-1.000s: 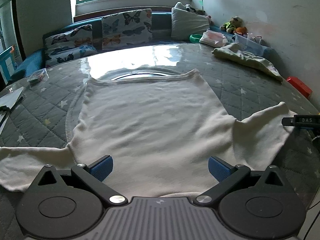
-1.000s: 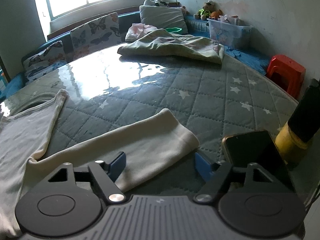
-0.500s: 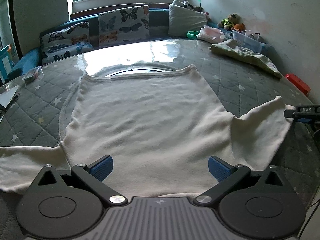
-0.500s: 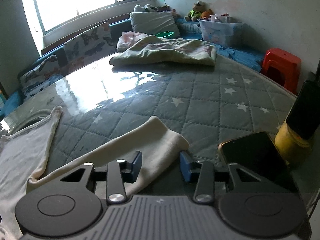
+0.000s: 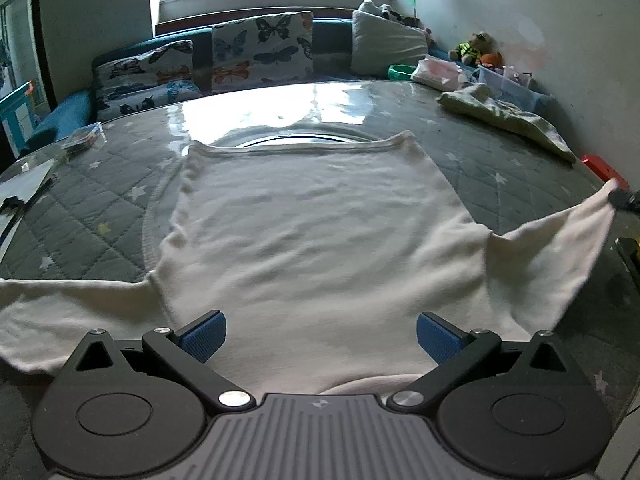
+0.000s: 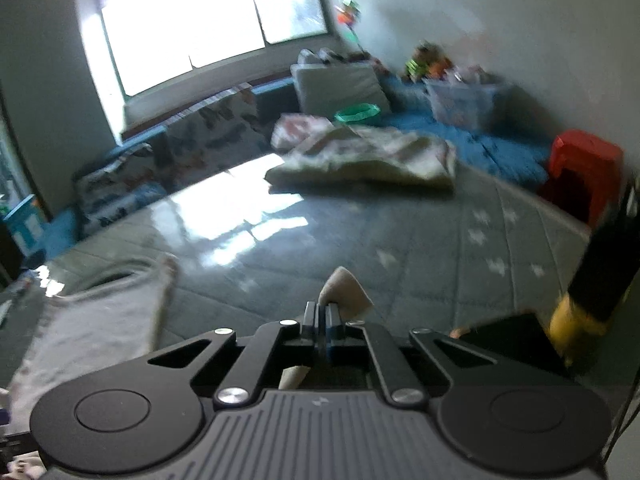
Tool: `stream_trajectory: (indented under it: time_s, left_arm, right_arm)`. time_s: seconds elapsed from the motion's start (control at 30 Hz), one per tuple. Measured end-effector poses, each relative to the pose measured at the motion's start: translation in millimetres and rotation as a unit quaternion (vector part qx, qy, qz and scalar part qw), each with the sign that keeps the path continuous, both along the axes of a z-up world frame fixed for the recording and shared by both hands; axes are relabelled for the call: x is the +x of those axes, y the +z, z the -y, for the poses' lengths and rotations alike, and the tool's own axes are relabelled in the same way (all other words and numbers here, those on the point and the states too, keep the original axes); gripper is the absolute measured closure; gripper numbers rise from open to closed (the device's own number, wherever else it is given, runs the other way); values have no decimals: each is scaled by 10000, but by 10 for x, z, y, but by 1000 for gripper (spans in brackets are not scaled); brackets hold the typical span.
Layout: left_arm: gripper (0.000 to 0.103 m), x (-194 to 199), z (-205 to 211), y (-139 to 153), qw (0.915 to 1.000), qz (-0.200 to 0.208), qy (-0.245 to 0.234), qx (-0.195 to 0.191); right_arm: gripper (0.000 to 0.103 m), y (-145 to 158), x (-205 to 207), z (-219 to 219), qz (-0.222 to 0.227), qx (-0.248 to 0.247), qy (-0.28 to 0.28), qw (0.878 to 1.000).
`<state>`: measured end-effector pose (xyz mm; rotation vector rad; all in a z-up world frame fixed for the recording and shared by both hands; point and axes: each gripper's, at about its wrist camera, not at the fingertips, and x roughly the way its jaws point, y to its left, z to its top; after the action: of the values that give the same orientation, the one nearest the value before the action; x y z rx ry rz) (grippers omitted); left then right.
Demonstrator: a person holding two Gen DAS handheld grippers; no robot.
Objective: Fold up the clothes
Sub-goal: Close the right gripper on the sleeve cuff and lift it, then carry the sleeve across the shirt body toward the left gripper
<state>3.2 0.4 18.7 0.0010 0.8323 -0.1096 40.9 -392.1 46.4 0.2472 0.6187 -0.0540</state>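
A cream long-sleeved top [image 5: 316, 236] lies flat on the grey quilted table, hem toward the window. My left gripper [image 5: 319, 330] is open and empty, hovering over the top's near edge. My right gripper [image 6: 321, 312] is shut on the cuff of the right sleeve [image 6: 346, 290] and holds it lifted off the table. In the left wrist view that sleeve [image 5: 560, 256] rises to the right gripper's tip [image 5: 622, 199]. The left sleeve [image 5: 60, 308] lies flat at the left. The top's body also shows in the right wrist view [image 6: 92, 320].
A crumpled greenish garment [image 5: 504, 114] lies at the far right of the table [image 5: 100, 200]. A dark phone [image 6: 516, 340] and a yellow-and-black object [image 6: 592, 296] sit by the right gripper. A red stool [image 6: 584, 168] stands beyond the edge. Papers [image 5: 24, 184] and a small box [image 5: 84, 138] lie left.
My right gripper closed on the right sleeve's cuff and lifted it off the table. The left gripper stayed open over the top's near edge.
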Motion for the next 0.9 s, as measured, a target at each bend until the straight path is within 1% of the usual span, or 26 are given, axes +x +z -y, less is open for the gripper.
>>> stream_trajectory:
  time_s: [0.17, 0.27, 0.43, 0.5, 0.6, 0.67, 0.77, 0.83, 0.9]
  left_arm:
    - [0, -68, -109, 21, 10000, 57, 66, -41]
    - [0, -102, -216, 32, 9998, 78, 182, -72]
    - [0, -161, -434, 45, 9989, 117, 443, -134]
    - [0, -190, -522, 43, 9983, 124, 548, -159]
    - [0, -232, -629, 27, 9974, 103, 687, -178]
    - [0, -257, -690, 16, 9968, 94, 764, -197]
    - [0, -290, -768, 1, 9960, 79, 866, -195]
    - [0, -299, -804, -10, 9956, 61, 919, -192]
    - [0, -299, -820, -15, 9953, 43, 947, -188]
  right_arm:
    - [101, 365, -117, -265, 392, 43, 581, 9975]
    - [101, 567, -165, -512, 615, 66, 993, 9931]
    - [101, 826, -176, -1080, 835, 95, 1825, 9796]
    - [101, 871, -161, -1277, 862, 94, 2076, 9744]
    - [101, 893, -107, -1682, 835, 122, 2538, 9636]
    - [101, 866, -66, -1877, 778, 111, 2739, 9585]
    - [101, 784, -69, -2239, 589, 84, 3073, 9498]
    - [100, 675, -77, -2445, 385, 11, 3294, 9434]
    - [97, 591, -70, -2548, 214, -5, 3439, 9388]
